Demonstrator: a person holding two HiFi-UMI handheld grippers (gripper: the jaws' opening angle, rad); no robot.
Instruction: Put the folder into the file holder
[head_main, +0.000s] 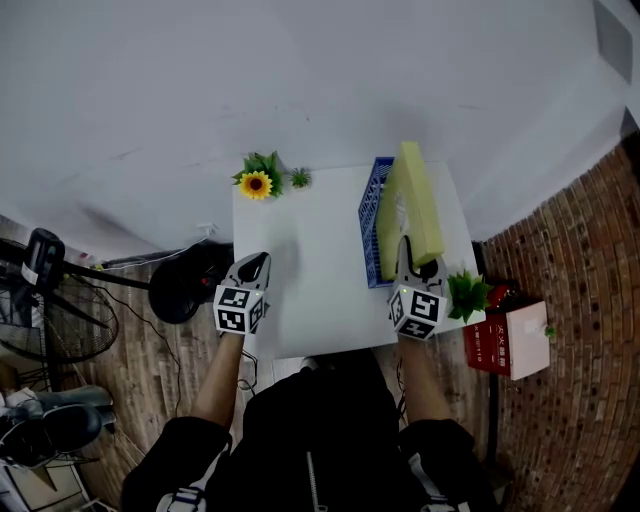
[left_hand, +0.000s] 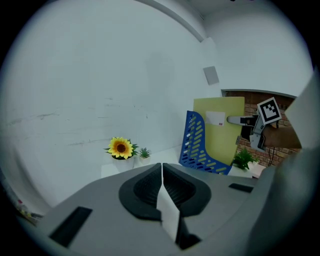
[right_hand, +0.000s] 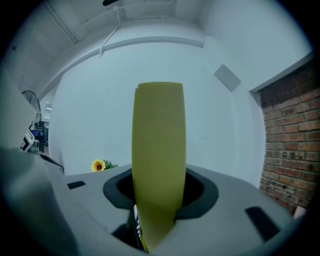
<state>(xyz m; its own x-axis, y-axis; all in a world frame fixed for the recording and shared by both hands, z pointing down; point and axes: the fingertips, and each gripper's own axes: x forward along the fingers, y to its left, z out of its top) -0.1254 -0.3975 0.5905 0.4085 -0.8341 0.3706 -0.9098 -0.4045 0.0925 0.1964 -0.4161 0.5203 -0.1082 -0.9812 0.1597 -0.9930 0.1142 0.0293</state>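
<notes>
Closest to the head camera, the person's arms reach out to the white desk (head_main: 310, 270), one gripper in each hand. The left gripper (head_main: 257, 264) hovers over the desk's near left edge, its jaws pressed together with nothing between them, well apart from the work. The right gripper (head_main: 408, 248) has its jaws clamped on the near edge of the yellow-green folder (head_main: 415, 200), which stands on edge and upright. Its lower part sits behind the slotted side wall of the blue holder (head_main: 372, 215) at the desk's right side. Whether its bottom edge is fully seated cannot be told.

The likely trouble is letting go too soon: a tall folder that is not seated could lean and tip out, toward the desk's right edge and the small plant (head_main: 467, 293). Nothing braces the holder, so a downward or sideways push from the right gripper might slide or tilt it rather than seat the folder.
</notes>
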